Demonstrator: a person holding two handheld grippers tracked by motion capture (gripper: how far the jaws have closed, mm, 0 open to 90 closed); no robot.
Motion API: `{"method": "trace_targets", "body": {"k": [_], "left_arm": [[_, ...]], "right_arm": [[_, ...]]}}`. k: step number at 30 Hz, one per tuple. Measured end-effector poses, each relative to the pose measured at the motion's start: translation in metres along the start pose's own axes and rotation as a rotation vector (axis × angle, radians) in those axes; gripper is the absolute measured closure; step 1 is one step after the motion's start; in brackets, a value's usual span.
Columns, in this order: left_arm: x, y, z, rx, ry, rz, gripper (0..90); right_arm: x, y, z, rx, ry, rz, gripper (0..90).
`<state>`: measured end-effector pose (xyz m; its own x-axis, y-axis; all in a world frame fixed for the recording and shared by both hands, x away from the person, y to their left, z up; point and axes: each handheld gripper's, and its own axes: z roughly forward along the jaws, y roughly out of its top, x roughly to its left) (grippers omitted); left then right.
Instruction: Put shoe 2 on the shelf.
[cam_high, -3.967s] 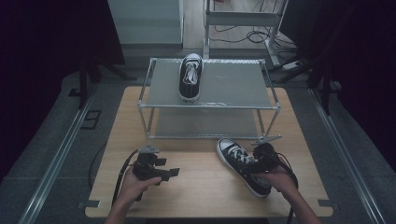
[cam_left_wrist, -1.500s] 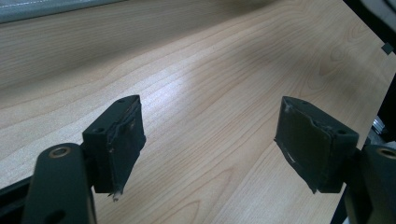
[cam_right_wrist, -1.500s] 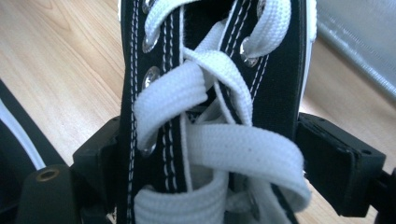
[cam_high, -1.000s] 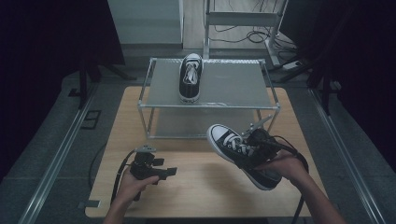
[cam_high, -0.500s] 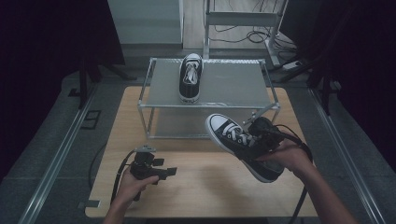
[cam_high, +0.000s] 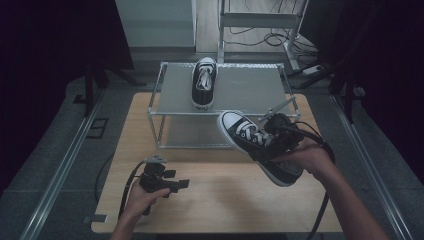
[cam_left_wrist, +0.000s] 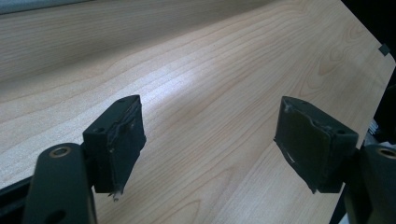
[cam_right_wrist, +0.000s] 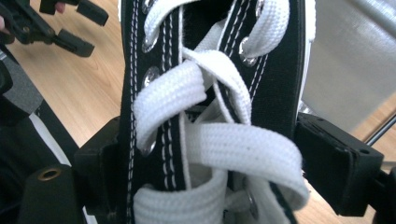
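A black sneaker (cam_high: 257, 145) with white laces and toe cap hangs in the air in front of the metal rack (cam_high: 152, 107), toe pointing up and left. My right gripper (cam_high: 270, 142) is shut on its laced upper (cam_right_wrist: 205, 112), one jaw pressed on each side. A matching second sneaker (cam_high: 204, 82) lies on the rack's top shelf, toe toward me. My left gripper (cam_high: 175, 184) rests low over the wooden table (cam_high: 215, 200) at the front left, open, with nothing between its pads (cam_left_wrist: 119, 140). It appears far off as the left gripper (cam_right_wrist: 70, 28) in the right gripper view.
The rack has a lower shelf (cam_high: 195, 132) under the top one. Beyond the table's far edge stands a metal frame (cam_high: 260, 22) with cables on the floor. Dark floor and rails flank the table on both sides.
My right gripper has lifted the black sneaker off the table and carried it up and back toward the rack. The left gripper has stayed put.
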<state>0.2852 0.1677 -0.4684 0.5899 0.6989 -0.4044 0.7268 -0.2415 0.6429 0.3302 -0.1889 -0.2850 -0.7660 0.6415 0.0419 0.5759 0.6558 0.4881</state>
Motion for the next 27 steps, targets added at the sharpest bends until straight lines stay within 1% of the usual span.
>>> {"method": "trace_targets", "body": {"k": [5,8,14,18,22,27], "left_arm": [[0.000,0.000,-0.001,-0.001,0.000,0.000,23.9],[0.000,0.000,-0.001,0.001,-0.001,0.000,23.9],[0.001,0.000,0.000,0.004,-0.007,-0.001,23.9],[0.001,0.000,-0.001,0.003,-0.008,0.000,23.9],[0.001,-0.001,-0.001,0.006,-0.011,-0.002,24.0],[0.002,-0.001,-0.001,0.003,-0.012,-0.003,24.0]], "right_arm": [[-0.003,0.009,-0.004,0.003,-0.013,0.009,16.6],[-0.006,0.015,-0.005,-0.005,-0.015,0.022,16.6],[-0.008,0.027,-0.004,-0.017,-0.010,0.036,16.6],[-0.011,0.036,-0.004,-0.006,-0.016,0.045,16.6],[-0.018,0.043,-0.003,-0.002,-0.033,0.070,16.6],[-0.030,0.055,-0.005,-0.010,-0.050,0.117,16.6]]}}
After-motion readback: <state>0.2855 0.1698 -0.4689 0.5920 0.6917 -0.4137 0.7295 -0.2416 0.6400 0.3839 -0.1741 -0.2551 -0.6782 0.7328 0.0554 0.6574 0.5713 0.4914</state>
